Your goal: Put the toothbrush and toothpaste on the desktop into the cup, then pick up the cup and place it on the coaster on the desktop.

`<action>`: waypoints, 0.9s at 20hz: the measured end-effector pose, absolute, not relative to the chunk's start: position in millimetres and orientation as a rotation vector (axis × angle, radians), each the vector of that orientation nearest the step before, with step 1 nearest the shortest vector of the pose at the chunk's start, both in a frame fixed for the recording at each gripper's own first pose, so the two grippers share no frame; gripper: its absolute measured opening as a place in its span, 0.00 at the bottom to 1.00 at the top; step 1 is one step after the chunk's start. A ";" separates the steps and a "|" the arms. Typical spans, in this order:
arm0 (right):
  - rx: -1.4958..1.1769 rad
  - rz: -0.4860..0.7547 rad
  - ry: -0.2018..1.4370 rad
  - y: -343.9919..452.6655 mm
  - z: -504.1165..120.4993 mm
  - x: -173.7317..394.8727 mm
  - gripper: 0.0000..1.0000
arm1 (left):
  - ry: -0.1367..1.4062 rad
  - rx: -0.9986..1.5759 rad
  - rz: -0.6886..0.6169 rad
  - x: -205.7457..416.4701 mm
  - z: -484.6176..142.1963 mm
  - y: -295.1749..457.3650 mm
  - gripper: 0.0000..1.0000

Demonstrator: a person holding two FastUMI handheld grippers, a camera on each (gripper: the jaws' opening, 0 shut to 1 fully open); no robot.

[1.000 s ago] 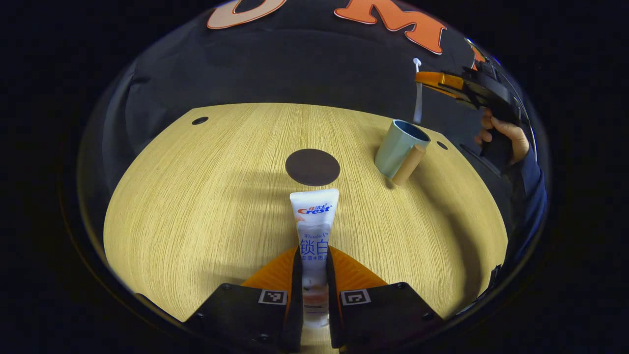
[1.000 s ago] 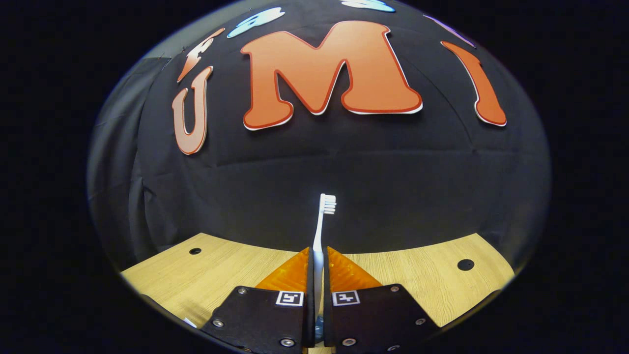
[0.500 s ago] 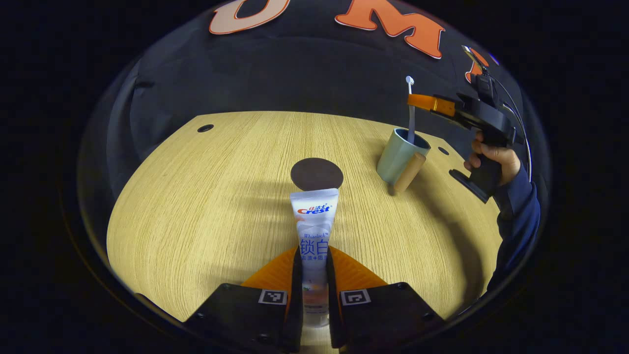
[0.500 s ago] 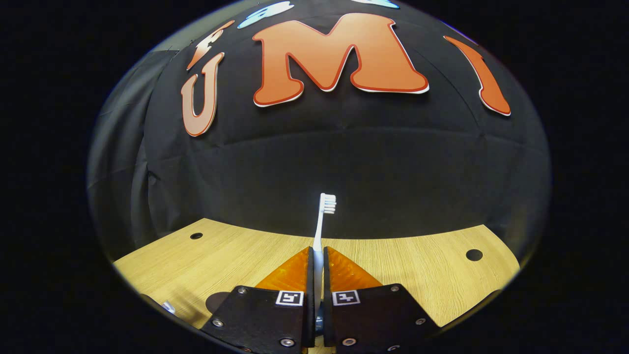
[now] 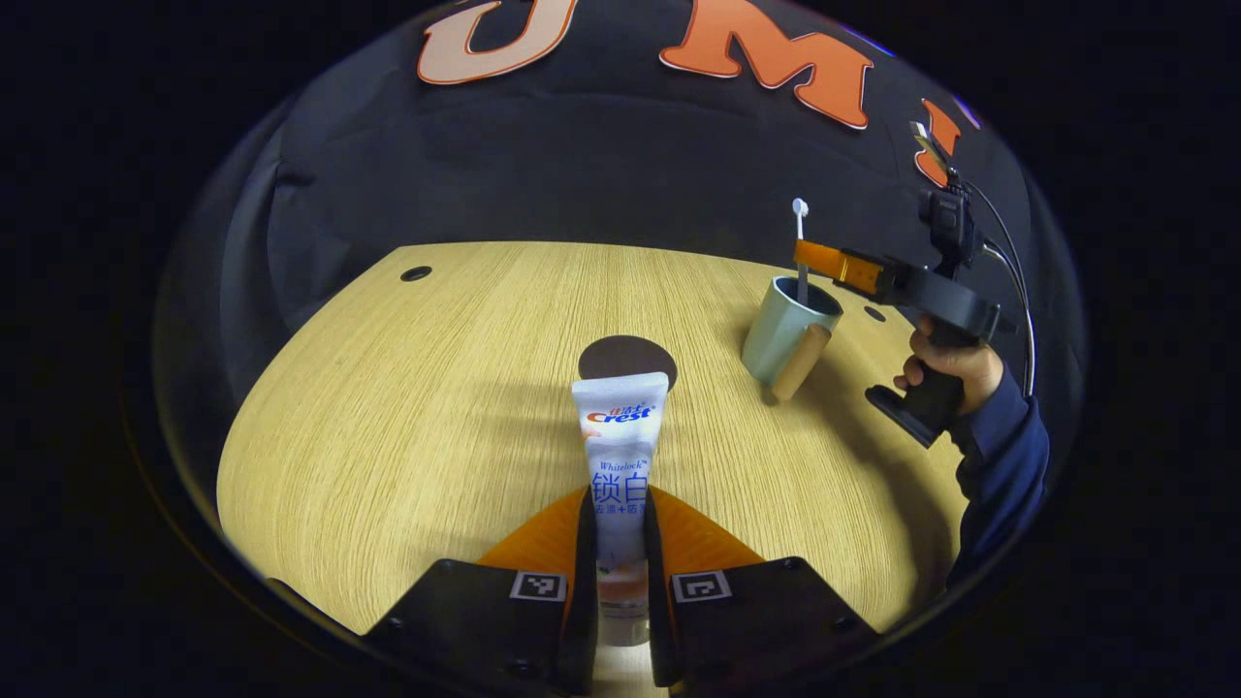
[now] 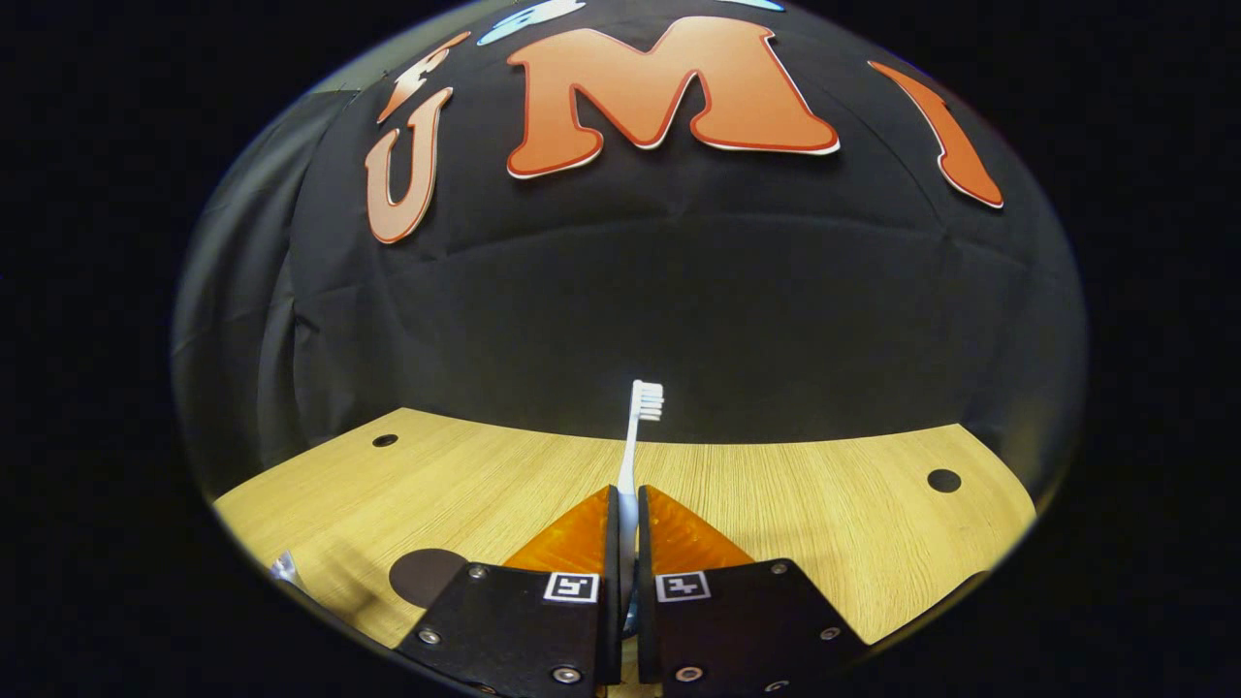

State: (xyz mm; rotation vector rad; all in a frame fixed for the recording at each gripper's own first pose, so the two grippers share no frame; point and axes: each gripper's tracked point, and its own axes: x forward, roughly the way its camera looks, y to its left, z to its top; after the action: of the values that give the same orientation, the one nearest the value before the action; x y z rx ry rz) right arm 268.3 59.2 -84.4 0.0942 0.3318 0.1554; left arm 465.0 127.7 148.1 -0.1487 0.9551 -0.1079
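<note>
The toothpaste tube (image 5: 620,456) is white, with the brand name "Crest" in blue and red near its flat end, the small word "Whitelock" under it, and blue Chinese characters lower down. The left gripper (image 5: 618,562) is clenched on this tube: both orange fingers press on its lower part, and the flat end points forward, above the wooden desktop (image 5: 388,407). Just beyond the tube's end lies the round dark coaster (image 5: 628,359). To the right of the coaster stands the pale green cup (image 5: 787,330) with a wooden handle. In the left gripper view the right gripper (image 5: 824,260) is held by a hand (image 5: 955,366) in a dark blue sleeve directly above the cup. It is grasping the white toothbrush (image 6: 635,436) by the handle; the brush stands upright, bristles up, and its lower end is inside the cup. The desktop is light wood with small dark holes, and black cloth forms the wall behind it.
</note>
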 end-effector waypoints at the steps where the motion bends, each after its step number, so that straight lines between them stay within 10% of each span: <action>1: 0.090 0.156 0.327 59.9 -83.4 266.9 0.07 | 0.948 -0.147 -0.108 467.5 152.5 127.4 0.25; 18: 0.106 0.156 0.402 44.3 -95.4 229.3 0.23 | 0.698 -0.155 -0.189 561.2 199.3 101.1 0.25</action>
State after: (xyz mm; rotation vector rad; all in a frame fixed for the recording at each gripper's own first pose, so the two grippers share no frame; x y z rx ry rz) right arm 229.3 44.3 -95.4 0.1059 0.4018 0.1559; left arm 561.2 101.1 199.3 -0.1555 0.6980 -0.1890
